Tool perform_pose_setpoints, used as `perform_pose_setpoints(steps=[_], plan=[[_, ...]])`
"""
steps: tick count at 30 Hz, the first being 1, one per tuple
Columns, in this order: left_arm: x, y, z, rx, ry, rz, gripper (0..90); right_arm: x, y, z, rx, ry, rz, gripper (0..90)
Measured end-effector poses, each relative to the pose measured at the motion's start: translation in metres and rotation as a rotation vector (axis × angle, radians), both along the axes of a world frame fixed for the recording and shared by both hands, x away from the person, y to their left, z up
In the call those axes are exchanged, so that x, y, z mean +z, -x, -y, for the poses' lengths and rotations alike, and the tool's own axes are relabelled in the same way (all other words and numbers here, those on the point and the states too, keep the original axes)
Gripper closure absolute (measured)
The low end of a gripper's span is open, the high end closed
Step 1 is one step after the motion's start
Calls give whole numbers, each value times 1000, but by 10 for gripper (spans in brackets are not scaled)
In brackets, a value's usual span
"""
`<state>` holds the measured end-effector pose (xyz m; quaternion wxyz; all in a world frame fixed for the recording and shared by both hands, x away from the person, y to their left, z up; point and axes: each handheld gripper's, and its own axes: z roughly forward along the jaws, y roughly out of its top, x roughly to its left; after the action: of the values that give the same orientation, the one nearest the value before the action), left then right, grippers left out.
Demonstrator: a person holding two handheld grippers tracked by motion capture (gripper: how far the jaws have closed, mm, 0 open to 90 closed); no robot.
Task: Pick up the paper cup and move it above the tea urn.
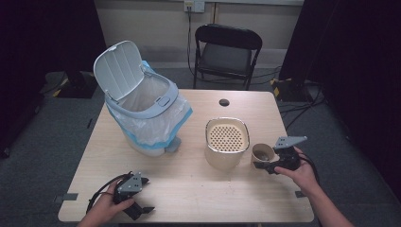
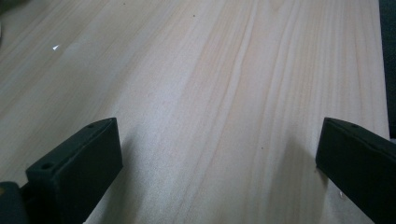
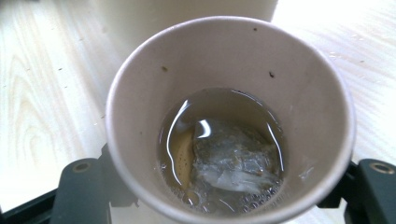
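- Cup [image 3: 229, 116]: pale paper, held upright between the jaws of the right gripper [image 1: 270, 166]; in the high view it [image 1: 263, 153] stands at the table's right side, just right of the strainer pot [image 1: 227, 143].
- Cup contents: shallow brownish liquid with a soaked tea bag [image 3: 233, 163] lying in it; small bubbles along the near edge, a few dark specks on the inner wall.
- Right gripper: one jaw to each side of the cup, clamped on its wall; grey plate on top; held in the person's right hand [image 1: 302, 172].
- Left gripper [image 1: 140, 208]: resting at the near left of the table [image 1: 189, 189] in the left hand [image 1: 106, 208]; jaws wide apart, nothing between them, bare wood grain under them in the left gripper view.
- Strainer pot: beige, squarish with rounded corners, perforated insert on top; centre-right of the table.
- Bin [image 1: 142, 109]: pale blue-grey, lid [image 1: 118, 68] flipped up, clear liner with blue edge folded over the rim; left rear of the table, well apart from the cup.
- Chair [image 1: 227, 52]: black, folding, behind the table's far edge.
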<state>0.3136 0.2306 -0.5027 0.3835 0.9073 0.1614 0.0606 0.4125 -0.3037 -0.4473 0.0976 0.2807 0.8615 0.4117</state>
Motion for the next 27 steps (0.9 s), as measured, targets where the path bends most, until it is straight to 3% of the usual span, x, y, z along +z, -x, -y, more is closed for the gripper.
perform_pose_setpoints(steps=[27], plan=[[0,0,0,-1,2,2,0,23,-62,-6,-39,21,34,290]])
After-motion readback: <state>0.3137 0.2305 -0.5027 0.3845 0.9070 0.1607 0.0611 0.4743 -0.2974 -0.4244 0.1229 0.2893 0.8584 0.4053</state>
